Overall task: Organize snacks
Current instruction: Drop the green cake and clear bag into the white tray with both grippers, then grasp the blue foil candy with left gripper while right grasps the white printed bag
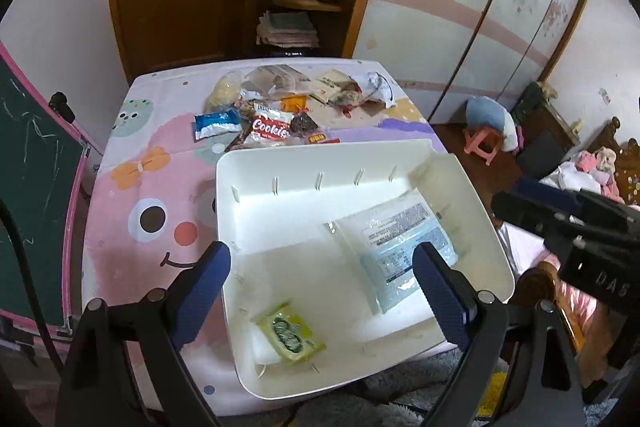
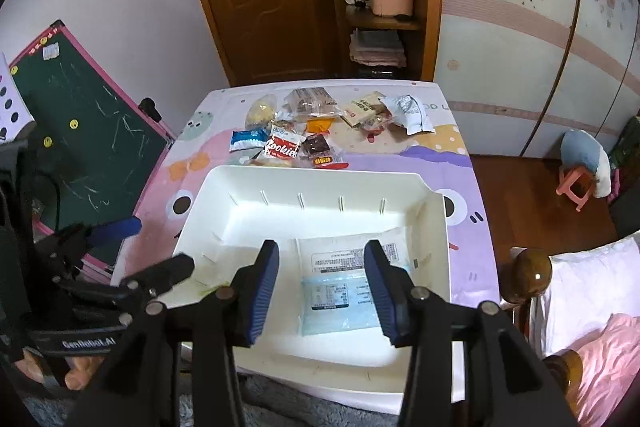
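Two packets, a blue one (image 1: 404, 251) and a green one (image 1: 290, 333), are already laid in the bin (image 1: 320, 163), so both grippers (image 1: 324, 291) (image 2: 322, 283) are held spread and empty above it, while the pile (image 1: 276, 111) is left behind it.

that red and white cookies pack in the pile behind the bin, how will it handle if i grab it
The Cookies pack looks like a thin crinkly film pouch, so probably light and likely to flex rather than stay stiff. Its glossy wrapper may slip between pads. It lies against neighbouring snacks, so lifting it could drag those along.
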{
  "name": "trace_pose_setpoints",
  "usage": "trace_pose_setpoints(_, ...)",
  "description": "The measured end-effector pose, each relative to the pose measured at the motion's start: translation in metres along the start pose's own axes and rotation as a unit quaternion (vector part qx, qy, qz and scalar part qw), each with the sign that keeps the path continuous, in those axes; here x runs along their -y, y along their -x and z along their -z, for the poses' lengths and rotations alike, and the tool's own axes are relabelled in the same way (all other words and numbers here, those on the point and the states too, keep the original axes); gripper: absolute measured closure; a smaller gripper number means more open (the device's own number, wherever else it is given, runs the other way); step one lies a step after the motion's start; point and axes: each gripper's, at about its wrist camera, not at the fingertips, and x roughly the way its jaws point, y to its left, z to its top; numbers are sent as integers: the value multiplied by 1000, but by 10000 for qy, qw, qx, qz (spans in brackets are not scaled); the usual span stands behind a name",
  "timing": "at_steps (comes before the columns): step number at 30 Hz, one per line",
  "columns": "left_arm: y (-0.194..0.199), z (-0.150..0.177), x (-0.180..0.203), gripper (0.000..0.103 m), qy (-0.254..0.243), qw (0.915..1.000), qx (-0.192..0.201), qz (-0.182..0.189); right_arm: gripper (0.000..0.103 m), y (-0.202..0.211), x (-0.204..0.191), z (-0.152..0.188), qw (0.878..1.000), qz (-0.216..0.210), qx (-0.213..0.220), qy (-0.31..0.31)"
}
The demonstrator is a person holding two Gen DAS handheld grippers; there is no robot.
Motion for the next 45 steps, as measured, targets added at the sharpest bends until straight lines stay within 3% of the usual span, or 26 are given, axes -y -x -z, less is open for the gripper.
trace_pose_setpoints(13, 8, -2, -2, 11, -23, 9995, 306, -54, 58, -6, 1, 5, 9997, -153, -136, -113)
trace_pose_setpoints(22, -2, -8, -12, 11, 80, 9999, 24, -142, 58, -10, 7, 4, 9994, -250, -144, -171)
trace_pose_setpoints(31, 2, -29, -22, 6, 96, 9996, 222, -121, 58, -21, 15, -8, 9992, -273, -114, -257)
trace_pose_setpoints(34, 6, -46, -29, 6, 99, 9985, 384, -374, 58, -18, 20, -24, 9997, -159, 65, -190)
trace_pose_setpoints(38, 14, -82, -40, 6, -139, 9912, 666, -1136, 58, -9, 33, -56, 9992, 87, 385, -41)
trace_pose_setpoints(45, 18, -153, -74, 6, -46, 9871, 761, -1411, 58, -3, 72, -135, 9965, 171, 822, -6)
